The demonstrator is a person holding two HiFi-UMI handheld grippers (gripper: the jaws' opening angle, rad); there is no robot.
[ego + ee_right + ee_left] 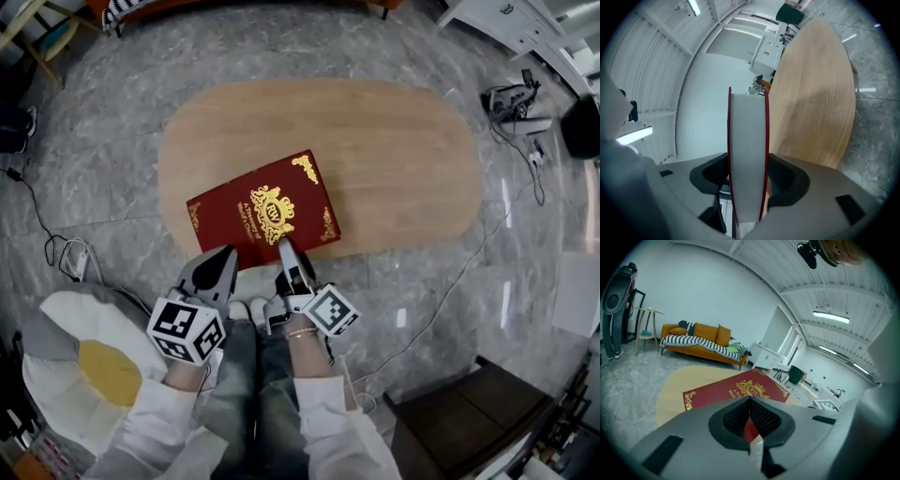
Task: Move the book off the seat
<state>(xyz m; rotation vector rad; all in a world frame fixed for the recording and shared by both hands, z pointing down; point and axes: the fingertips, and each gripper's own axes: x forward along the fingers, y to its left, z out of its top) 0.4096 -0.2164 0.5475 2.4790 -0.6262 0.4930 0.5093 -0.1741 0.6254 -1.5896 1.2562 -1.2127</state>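
Clamping the red book (747, 140) by its near edge, the right gripper (749, 182) has its jaws spread to the book's full thickness. One pad lies on each red cover, and the pale block of pages stands on edge between them in the right gripper view. Ahead of these jaws the book reaches out over the oval wooden table (403, 159), gold crest facing up, with the gripped edge about at the table's near rim. Whether its underside touches the wood I cannot tell.

The left gripper (750, 420) sits just to the left of the right one, at the book's near left edge. Its jaws are drawn almost together, leaving a thin slit in which a wedge of red and a pale sliver show. Whether the pads pinch the book there I cannot tell.

Far beyond the left jaws an orange sofa (701, 341) stands against the wall. Behind both grippers, to the left, lies a white cushion with a yellow centre (84, 366).
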